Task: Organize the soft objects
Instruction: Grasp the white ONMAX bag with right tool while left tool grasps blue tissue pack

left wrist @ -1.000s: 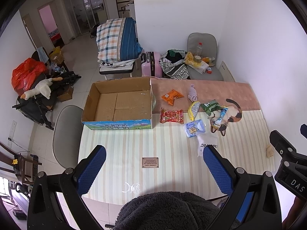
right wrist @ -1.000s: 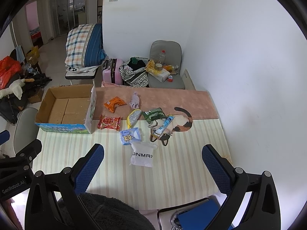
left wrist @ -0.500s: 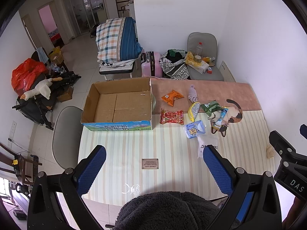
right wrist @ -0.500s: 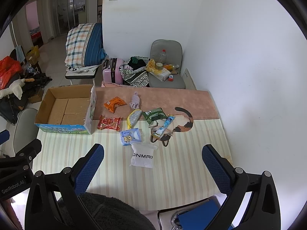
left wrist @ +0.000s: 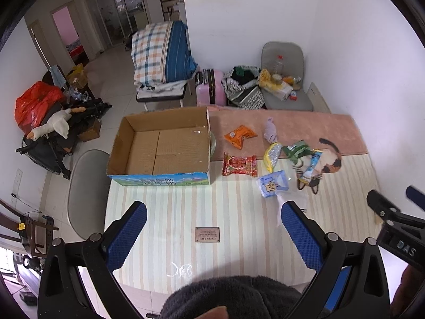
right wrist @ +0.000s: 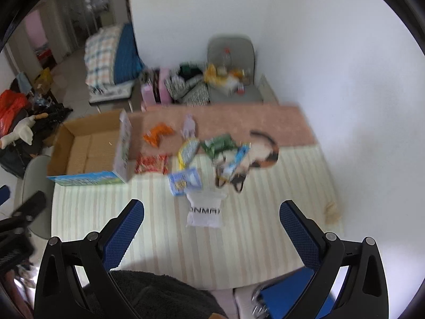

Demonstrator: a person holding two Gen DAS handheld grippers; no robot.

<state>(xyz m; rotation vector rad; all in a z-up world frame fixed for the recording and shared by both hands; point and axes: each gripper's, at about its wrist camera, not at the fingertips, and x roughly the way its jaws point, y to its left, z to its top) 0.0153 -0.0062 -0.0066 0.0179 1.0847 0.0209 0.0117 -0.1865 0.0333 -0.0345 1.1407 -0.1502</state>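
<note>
Right gripper (right wrist: 212, 222) just started moving, jaws wide and empty, white bag (right wrist: 204, 210) straight ahead; left gripper (left wrist: 213, 223) unmoved, open; box (left wrist: 162, 146) has 0 items.

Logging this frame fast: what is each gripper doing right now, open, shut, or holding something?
Left gripper: open, holding nothing, above the striped table.
Right gripper: open, holding nothing, above the white packet.

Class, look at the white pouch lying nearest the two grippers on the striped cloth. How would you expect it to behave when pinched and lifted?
The white pouch lies flat with a crumpled top edge, so it probably sags rather than staying stiff. It looks thin and likely light. Its film-like surface may slip between the fingers of the open right gripper, though motion blur hides detail.
</note>
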